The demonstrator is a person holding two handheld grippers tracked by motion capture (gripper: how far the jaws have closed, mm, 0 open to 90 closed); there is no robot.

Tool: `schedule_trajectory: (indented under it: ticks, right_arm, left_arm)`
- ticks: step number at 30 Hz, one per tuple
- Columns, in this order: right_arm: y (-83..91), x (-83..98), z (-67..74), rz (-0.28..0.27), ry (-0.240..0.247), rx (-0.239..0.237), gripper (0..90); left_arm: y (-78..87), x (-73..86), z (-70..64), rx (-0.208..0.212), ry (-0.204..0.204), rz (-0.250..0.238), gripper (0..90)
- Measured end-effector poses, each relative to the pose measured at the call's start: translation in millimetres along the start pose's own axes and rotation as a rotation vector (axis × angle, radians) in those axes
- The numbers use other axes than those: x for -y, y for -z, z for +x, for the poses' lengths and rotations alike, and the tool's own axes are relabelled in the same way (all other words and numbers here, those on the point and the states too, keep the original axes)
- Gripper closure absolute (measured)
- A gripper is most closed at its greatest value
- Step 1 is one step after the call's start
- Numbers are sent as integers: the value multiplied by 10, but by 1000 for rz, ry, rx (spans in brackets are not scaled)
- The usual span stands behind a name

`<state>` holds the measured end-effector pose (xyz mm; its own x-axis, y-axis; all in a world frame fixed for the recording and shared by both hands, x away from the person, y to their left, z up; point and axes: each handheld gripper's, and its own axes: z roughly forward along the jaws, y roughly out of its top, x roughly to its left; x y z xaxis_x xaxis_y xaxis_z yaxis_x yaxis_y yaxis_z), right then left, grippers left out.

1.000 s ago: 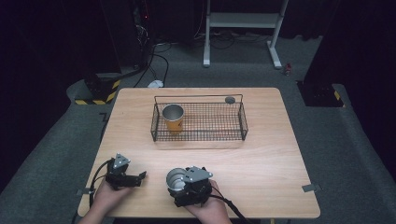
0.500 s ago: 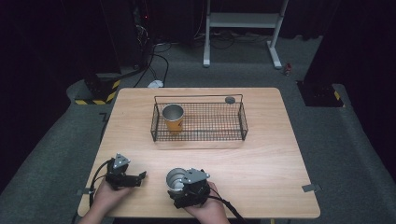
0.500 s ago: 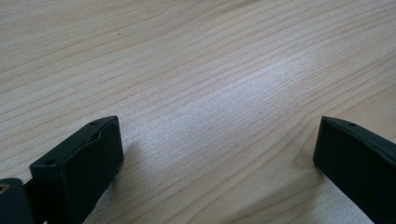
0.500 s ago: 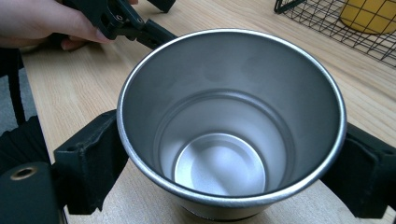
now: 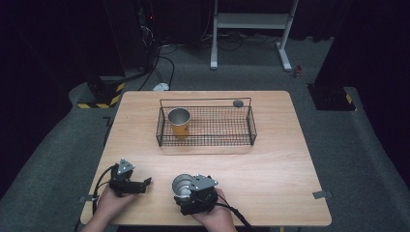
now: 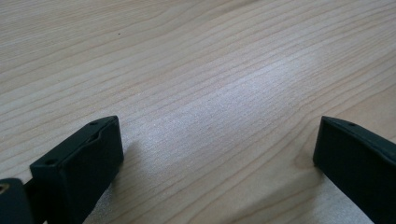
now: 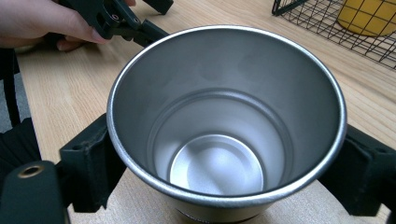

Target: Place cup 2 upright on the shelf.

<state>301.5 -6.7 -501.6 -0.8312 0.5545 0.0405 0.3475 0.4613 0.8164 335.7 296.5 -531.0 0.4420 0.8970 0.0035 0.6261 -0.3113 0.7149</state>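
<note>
Right gripper view: right gripper point(image 7: 224, 158) clamps steel cup point(image 7: 224, 116) between both jaws. Left gripper point(image 6: 219, 154) jaws spread wide, bare table point(image 6: 196, 70) between them.

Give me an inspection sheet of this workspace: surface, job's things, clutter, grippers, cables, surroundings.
Surface: light wooden table, bare around the work.
Job's things: steel cup upright and empty at the near edge; wire basket farther back, with a yellow cup upright in its left end.
Clutter: small dark round object on the table behind the basket.
Grippers: right gripper has a jaw on each side of the steel cup, against its wall; left gripper open over bare wood.
Cables: one trails from each gripper toward the near edge; more lie on the floor behind the table.
Surroundings: grey carpet, white stand legs, black-and-yellow striped block, dark curtains.
</note>
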Motion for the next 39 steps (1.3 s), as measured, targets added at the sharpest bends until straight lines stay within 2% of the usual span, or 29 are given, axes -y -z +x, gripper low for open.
schedule_trajectory:
  ticks: [10, 23, 39]
  right_arm:
    - [6, 1, 6, -2, 0, 3, 176]
    - [21, -12, 4, -5, 18, 17, 185]
    - [122, -31, -55, -37, -5, 49, 186]
  left_arm:
    - [0, 0, 0, 0, 0, 0, 18]
    - [0, 0, 0, 0, 0, 0, 18]
    - [0, 0, 0, 0, 0, 0, 18]
